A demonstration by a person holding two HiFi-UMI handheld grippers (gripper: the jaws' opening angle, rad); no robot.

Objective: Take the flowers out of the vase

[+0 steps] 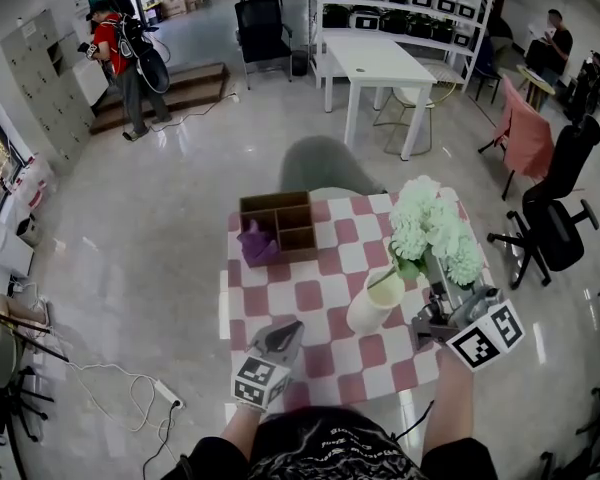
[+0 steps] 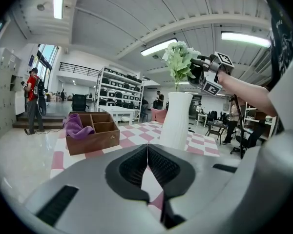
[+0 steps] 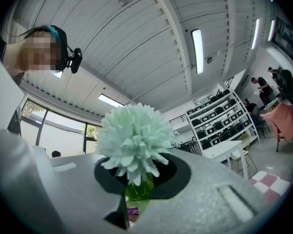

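Because the flowers [image 1: 435, 230] must lift clear of the vase [image 1: 373, 306] on the table [image 1: 310, 293], the right hand-held gripper [image 1: 435, 298] clamps them above its mouth. The left hand-held gripper [image 1: 283, 332] waits closed and empty.

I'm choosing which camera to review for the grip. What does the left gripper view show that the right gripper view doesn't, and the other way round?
Only the left gripper view: the white vase, the wooden box with a purple cloth, the right gripper up at the flowers, and the left gripper with its jaws together on nothing. Only the right gripper view: the green stem pinched between its jaws. Both: the flowers, the checkered tablecloth and the storage shelves.
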